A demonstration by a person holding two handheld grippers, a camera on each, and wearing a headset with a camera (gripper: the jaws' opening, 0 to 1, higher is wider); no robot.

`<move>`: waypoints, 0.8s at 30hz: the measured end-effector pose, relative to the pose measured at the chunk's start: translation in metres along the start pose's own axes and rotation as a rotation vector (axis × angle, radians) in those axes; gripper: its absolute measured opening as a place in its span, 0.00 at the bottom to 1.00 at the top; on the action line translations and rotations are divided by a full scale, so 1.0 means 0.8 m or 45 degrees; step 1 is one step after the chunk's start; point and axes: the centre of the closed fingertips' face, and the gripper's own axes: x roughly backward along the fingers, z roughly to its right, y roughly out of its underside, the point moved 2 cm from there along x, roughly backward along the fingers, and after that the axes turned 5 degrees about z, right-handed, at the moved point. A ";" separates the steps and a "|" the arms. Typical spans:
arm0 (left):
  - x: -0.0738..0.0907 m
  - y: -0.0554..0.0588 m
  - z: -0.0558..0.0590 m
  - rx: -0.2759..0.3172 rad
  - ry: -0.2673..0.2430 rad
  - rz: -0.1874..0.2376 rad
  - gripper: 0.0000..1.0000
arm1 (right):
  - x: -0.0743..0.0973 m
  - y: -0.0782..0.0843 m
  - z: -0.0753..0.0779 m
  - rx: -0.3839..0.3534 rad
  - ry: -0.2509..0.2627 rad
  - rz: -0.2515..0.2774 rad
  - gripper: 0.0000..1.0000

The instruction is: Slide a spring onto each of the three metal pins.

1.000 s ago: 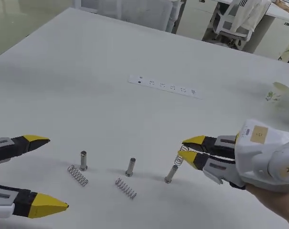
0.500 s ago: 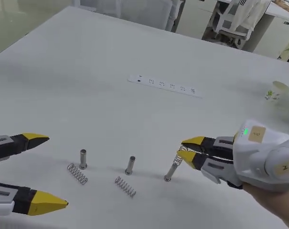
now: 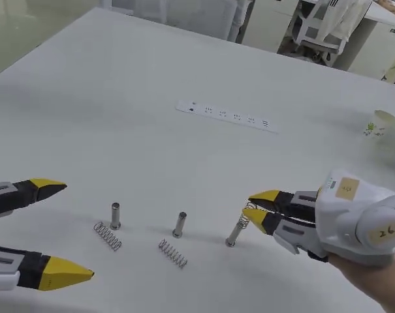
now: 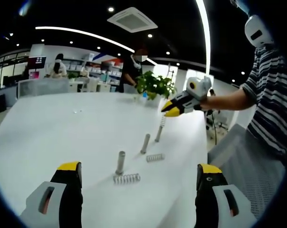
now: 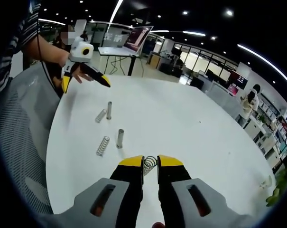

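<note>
Three short metal pins stand in a row on the white table point(image 3: 184, 72): left pin point(image 3: 115, 216), middle pin point(image 3: 179, 224), right pin point(image 3: 234, 233), which leans. My right gripper point(image 3: 247, 203) is shut on a spring point(image 3: 245, 218) whose lower end meets the top of the right pin. That spring point(image 5: 150, 163) sits between the yellow tips in the right gripper view. Two loose springs lie flat, one point(image 3: 108, 236) by the left pin and one point(image 3: 172, 253) by the middle pin. My left gripper point(image 3: 79, 230) stands wide open to the left of the pins, holding nothing point(image 4: 138, 190).
A white power strip point(image 3: 226, 117) lies farther back on the table. A small pale cup point(image 3: 379, 124) sits at the far right. Cabinets and a chair stand beyond the table's far edge. A person in a striped shirt point(image 4: 269, 99) holds the grippers.
My right gripper has edged slightly lower and toward the right pin's top with the spring. The left gripper has barely moved.
</note>
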 end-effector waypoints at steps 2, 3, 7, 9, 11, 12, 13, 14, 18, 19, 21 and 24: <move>-0.001 0.000 0.001 0.002 0.000 0.001 0.98 | -0.001 0.000 0.001 -0.001 0.002 0.001 0.08; -0.001 0.000 0.002 0.002 0.002 0.001 0.98 | -0.001 0.002 0.001 -0.002 0.003 -0.008 0.08; 0.000 0.000 0.002 0.003 0.001 -0.002 0.98 | -0.001 0.001 0.001 -0.006 0.003 -0.002 0.08; 0.000 0.000 0.003 0.007 0.002 0.000 0.98 | -0.001 0.003 0.000 -0.005 0.000 -0.008 0.08; 0.001 0.000 0.002 0.006 -0.003 -0.001 0.98 | -0.001 0.003 -0.001 -0.008 -0.001 -0.008 0.08; 0.002 0.000 0.002 0.008 -0.005 0.000 0.98 | -0.002 0.004 -0.001 -0.009 -0.003 -0.010 0.08; 0.002 0.000 0.001 0.007 -0.006 0.001 0.98 | -0.002 0.004 -0.002 -0.009 -0.004 -0.011 0.08; 0.002 -0.001 0.001 0.008 -0.007 0.002 0.98 | -0.003 0.005 -0.002 -0.009 -0.007 -0.012 0.08; 0.004 0.000 0.000 0.007 -0.010 -0.003 0.98 | -0.006 0.008 -0.003 -0.011 -0.014 -0.024 0.08; 0.004 0.000 0.000 0.008 -0.011 -0.002 0.98 | -0.007 0.009 -0.003 -0.013 -0.016 -0.026 0.08; 0.004 0.000 -0.001 0.007 -0.013 -0.004 0.98 | -0.009 0.012 -0.005 -0.016 -0.022 -0.037 0.08; 0.005 0.000 -0.002 0.006 -0.014 -0.005 0.98 | -0.011 0.017 -0.007 -0.017 -0.031 -0.050 0.08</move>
